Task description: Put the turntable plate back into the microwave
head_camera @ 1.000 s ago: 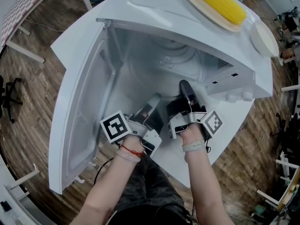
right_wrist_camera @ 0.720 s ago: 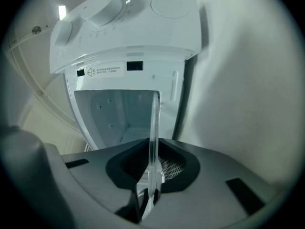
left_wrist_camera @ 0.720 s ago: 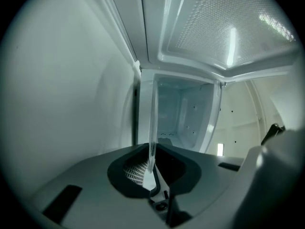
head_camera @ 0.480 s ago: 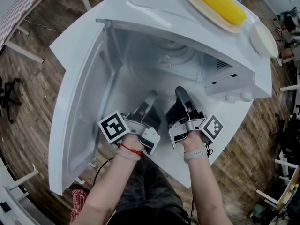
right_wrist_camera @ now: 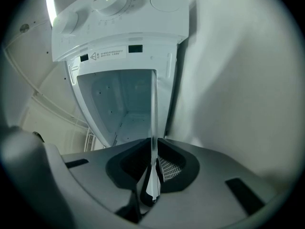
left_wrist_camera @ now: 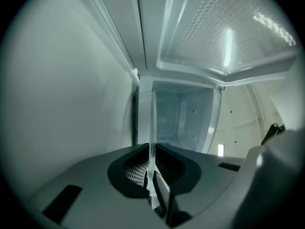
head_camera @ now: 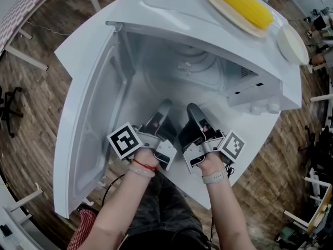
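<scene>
- Gripping the clear round glass turntable plate edge-on, the left gripper is pinching its rim between closed-down jaws at the centre of the head view.
- The right gripper, just beside the left one, is clamping the same plate's rim.
- The plate is sitting before the open cavity of the white boxy microwave; from above its glass is barely showing, perhaps as faint rings.
- The white microwave door is standing open at the frame's left.

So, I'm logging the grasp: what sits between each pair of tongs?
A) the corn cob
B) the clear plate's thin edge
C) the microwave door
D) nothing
B: the left tongs and the right tongs are each shut on the thin glass edge of the turntable plate, which shows edge-on in both gripper views.
</scene>
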Demonstrator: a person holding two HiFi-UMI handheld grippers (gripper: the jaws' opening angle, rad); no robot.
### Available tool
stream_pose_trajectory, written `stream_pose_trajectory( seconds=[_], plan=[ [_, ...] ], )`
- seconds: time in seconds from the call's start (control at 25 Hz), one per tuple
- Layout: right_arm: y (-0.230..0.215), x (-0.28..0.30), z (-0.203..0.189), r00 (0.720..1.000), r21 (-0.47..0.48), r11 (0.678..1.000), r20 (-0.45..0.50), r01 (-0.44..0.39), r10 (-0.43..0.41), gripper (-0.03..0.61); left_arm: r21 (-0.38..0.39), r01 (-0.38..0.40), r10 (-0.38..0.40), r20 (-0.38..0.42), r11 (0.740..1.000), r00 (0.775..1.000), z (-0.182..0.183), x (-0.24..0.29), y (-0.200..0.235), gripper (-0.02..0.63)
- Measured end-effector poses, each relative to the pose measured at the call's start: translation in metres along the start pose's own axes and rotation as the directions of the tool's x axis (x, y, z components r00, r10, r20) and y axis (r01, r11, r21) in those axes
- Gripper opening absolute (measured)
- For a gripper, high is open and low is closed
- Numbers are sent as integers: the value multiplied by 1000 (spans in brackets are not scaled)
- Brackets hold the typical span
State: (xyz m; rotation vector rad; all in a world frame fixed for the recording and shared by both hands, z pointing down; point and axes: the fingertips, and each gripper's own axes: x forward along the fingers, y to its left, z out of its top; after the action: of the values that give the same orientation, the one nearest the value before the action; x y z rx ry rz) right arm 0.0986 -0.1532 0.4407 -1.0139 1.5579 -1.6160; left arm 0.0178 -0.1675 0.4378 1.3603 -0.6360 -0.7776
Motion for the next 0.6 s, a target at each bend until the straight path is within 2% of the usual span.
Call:
stream_pose_trajectory(
  seconds=[0.6],
  plan=[
    [-4,9,9,999,-35,999,27,-26,27,46,-4,10,-10,2,1000,1000,3,10,4,35]
  ],
)
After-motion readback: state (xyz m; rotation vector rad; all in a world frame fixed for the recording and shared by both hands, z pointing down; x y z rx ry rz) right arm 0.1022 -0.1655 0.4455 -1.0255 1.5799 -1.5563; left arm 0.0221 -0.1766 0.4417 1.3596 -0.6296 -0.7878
